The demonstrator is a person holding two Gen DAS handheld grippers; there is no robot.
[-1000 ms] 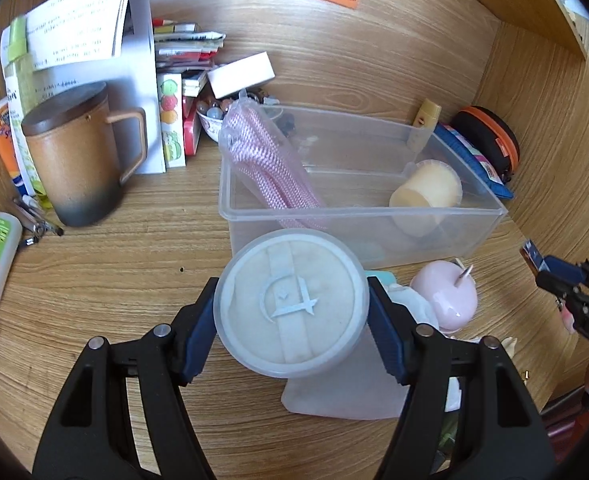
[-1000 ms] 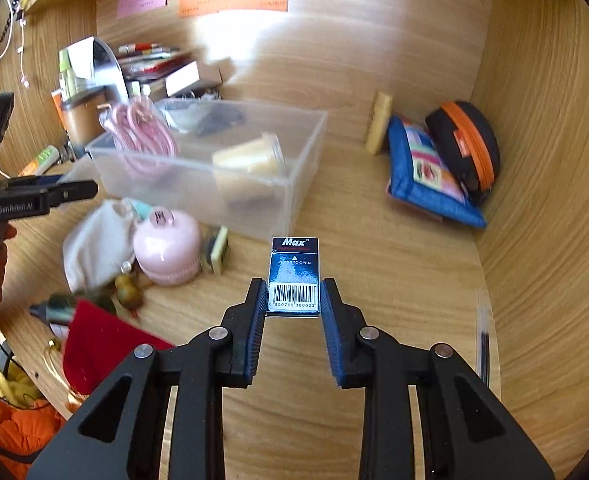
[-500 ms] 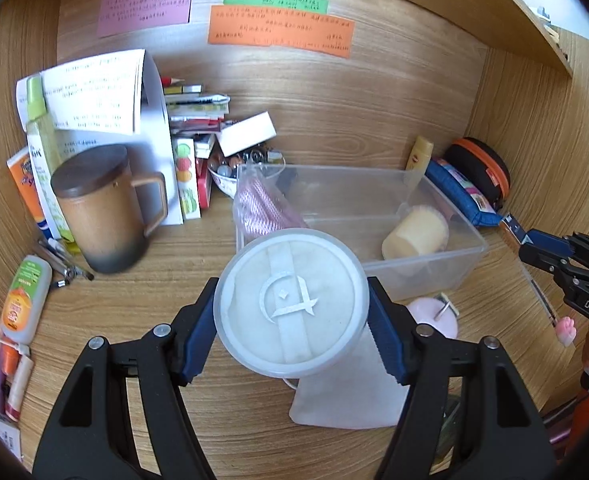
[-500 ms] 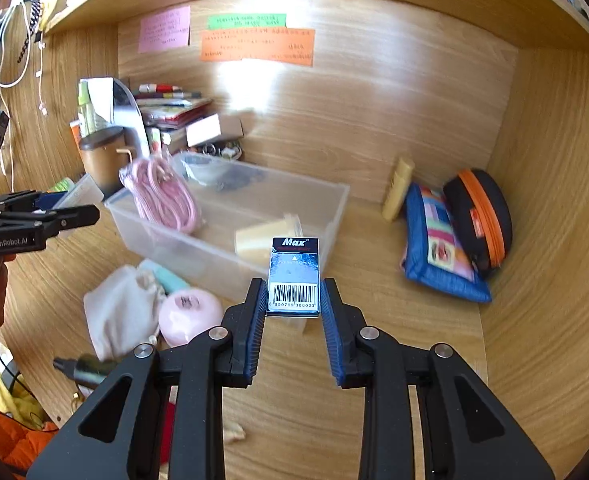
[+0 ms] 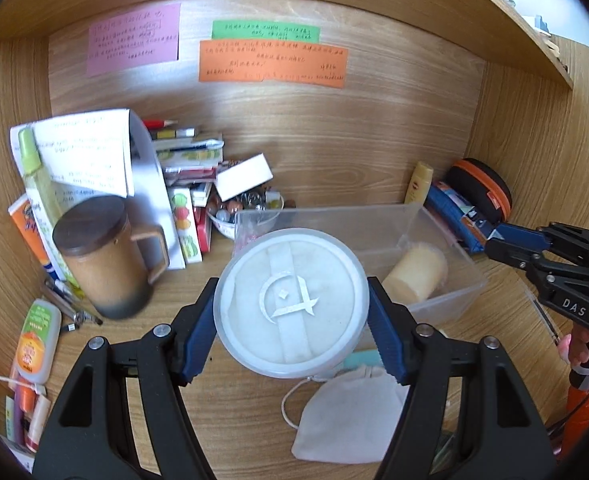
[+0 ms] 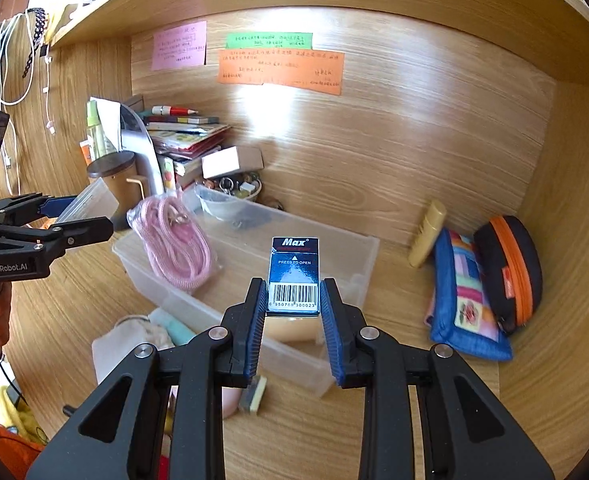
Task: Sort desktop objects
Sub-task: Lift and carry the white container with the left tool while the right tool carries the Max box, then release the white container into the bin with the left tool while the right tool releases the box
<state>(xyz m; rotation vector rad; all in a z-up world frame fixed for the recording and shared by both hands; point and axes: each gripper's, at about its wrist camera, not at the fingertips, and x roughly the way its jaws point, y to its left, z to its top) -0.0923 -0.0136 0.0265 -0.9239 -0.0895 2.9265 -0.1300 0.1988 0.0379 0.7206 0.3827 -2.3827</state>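
Observation:
My left gripper (image 5: 292, 340) is shut on a round white lidded container (image 5: 290, 302) and holds it above the desk, in front of the clear plastic bin (image 5: 446, 304). My right gripper (image 6: 293, 320) is shut on a small blue "Max" box (image 6: 293, 276) with a barcode, held above the bin's (image 6: 358, 248) near right part. The bin holds a pink coiled cord (image 6: 178, 240) and a cream cup (image 5: 416, 274) lying on its side. The right gripper shows at the right of the left wrist view (image 5: 490, 242).
A brown lidded mug (image 5: 102, 256), papers and stacked books (image 5: 186, 184) stand at the back left. A white cloth pouch (image 5: 350, 416) lies in front of the bin. A blue pouch (image 6: 466, 300), an orange-zipped black case (image 6: 510, 272) and a yellow tube (image 6: 428, 232) sit at the right.
Both grippers have risen and drawn back with their loads still held; the bin and desk objects now sit lower and farther away in both views.

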